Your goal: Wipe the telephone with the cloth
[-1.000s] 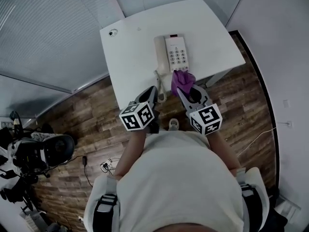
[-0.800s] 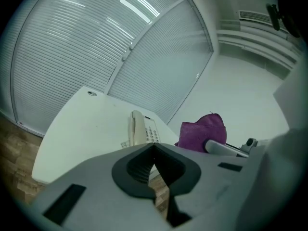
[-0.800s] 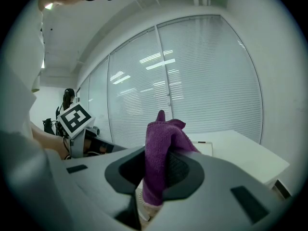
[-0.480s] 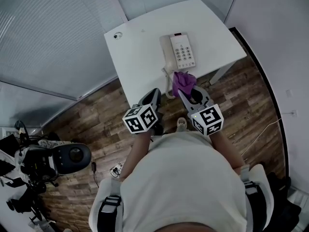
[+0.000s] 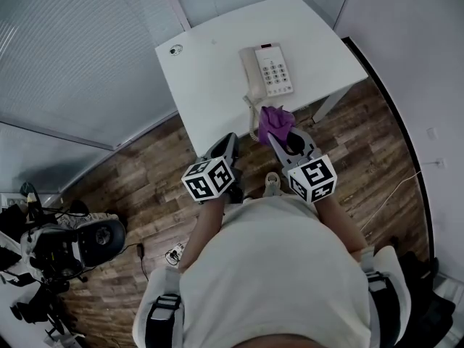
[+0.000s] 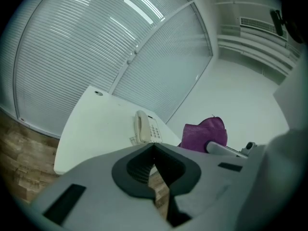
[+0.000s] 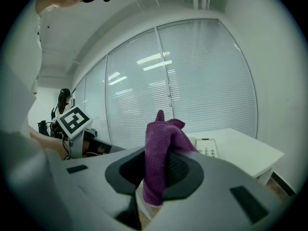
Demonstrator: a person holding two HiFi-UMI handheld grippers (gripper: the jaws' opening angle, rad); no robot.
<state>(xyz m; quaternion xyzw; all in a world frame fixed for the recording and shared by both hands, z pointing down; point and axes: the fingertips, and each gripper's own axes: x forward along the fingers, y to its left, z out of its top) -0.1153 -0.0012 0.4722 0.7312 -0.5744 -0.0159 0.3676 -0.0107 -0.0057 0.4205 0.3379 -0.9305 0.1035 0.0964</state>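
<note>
Left tool [image 5: 230, 141]: clenched, empty, short of bench edge. Right tool [image 5: 284, 138]: clamped on purple cloth [image 5: 274, 120], bunch poking past tips. Cloth likely soft, light, floppy; mid-fold grip suits wiping. Telephone [image 5: 270, 71] at 12 o'clock from cloth, on white bench [image 5: 203, 64]; probably rigid, light, handset may shift.
</note>
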